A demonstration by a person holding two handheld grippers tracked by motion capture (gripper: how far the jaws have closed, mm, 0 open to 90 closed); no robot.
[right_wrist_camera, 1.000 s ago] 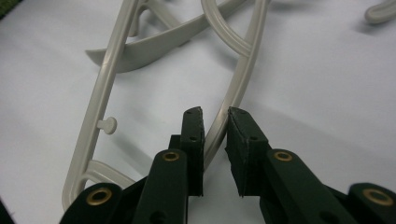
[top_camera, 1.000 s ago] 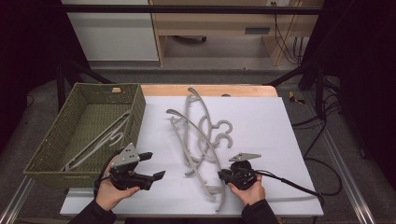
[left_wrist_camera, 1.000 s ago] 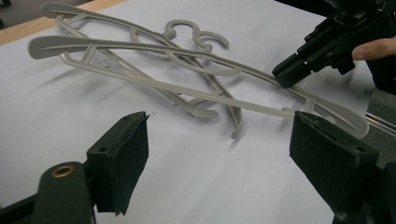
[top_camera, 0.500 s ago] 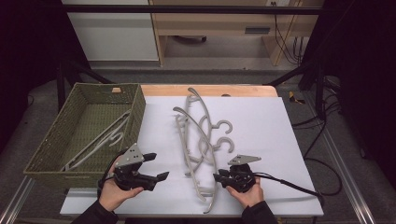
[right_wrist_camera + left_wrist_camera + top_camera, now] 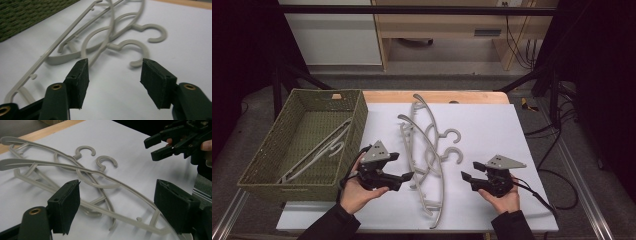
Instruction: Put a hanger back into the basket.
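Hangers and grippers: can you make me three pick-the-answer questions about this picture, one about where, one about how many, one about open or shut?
1. Where does the green basket sit?
A. left end of the table
B. right end
C. on the floor

2. How many grey hangers lie on the white sheet?
A. one
B. two
C. five

3. How is the right gripper?
A. shut on a hanger
B. open, holding nothing
C. shut on the basket

Answers: 1 A, it stands beside the left gripper. 2 B, two hooks show side by side. 3 B, its jaws stand apart over bare sheet.
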